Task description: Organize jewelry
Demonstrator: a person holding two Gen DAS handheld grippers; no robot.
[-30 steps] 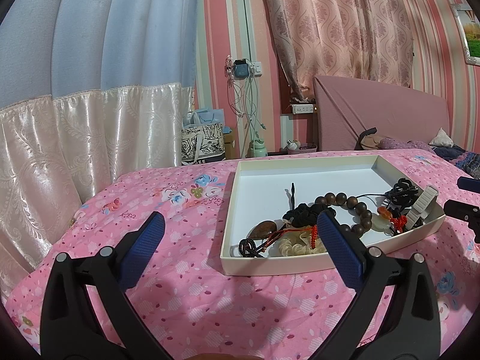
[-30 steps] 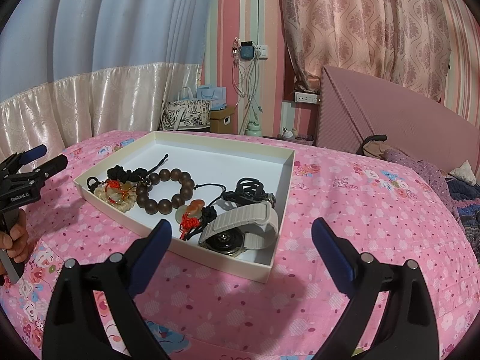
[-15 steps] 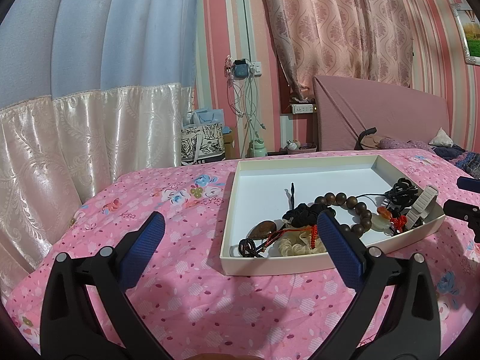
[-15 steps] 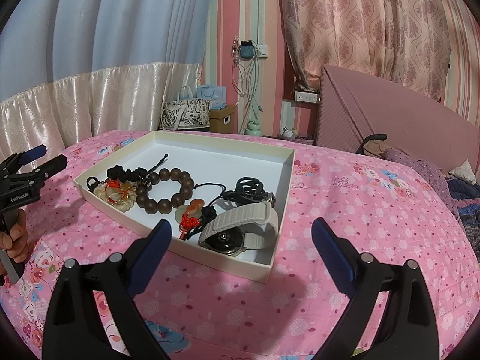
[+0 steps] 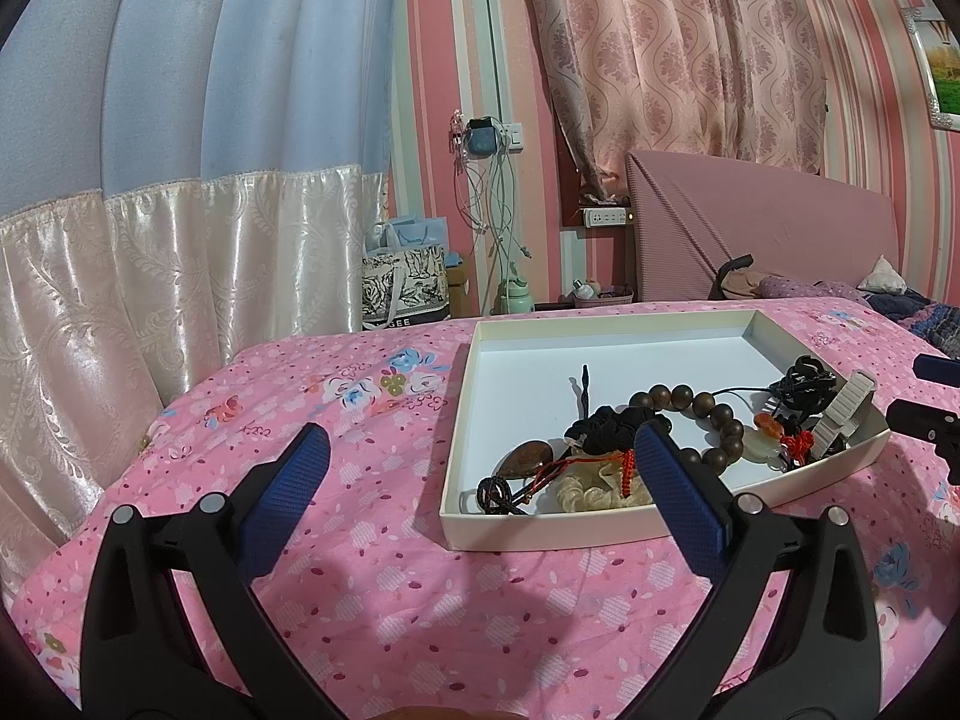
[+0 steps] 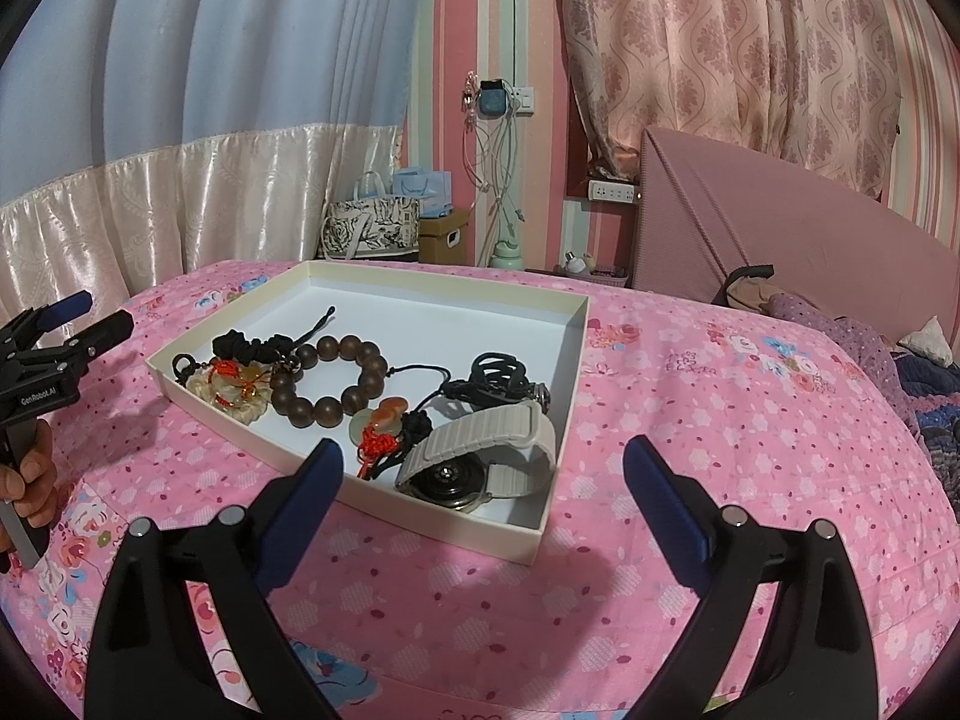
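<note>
A shallow white tray (image 5: 606, 327) (image 6: 558, 420) lies on the pink floral bedspread. In it lie a dark wooden bead bracelet (image 6: 336, 378) (image 5: 714, 414), a watch with a beige strap (image 6: 480, 456) (image 5: 846, 408), a jade pendant on red cord (image 6: 378, 420), black hair ties (image 6: 501, 369), a black scrunchie (image 5: 612, 426), a cream bracelet (image 6: 231, 399) and a brown pendant (image 5: 528, 459). My left gripper (image 5: 480, 480) is open and empty at the tray's near left corner. My right gripper (image 6: 483, 486) is open and empty in front of the watch corner.
The bedspread (image 5: 372, 588) runs around the tray on all sides. Clothes and a pillow (image 6: 840, 324) lie at the right by the pink headboard (image 6: 780, 240). Bags (image 6: 372, 231) and a curtain (image 5: 180, 258) stand beyond the bed's far edge.
</note>
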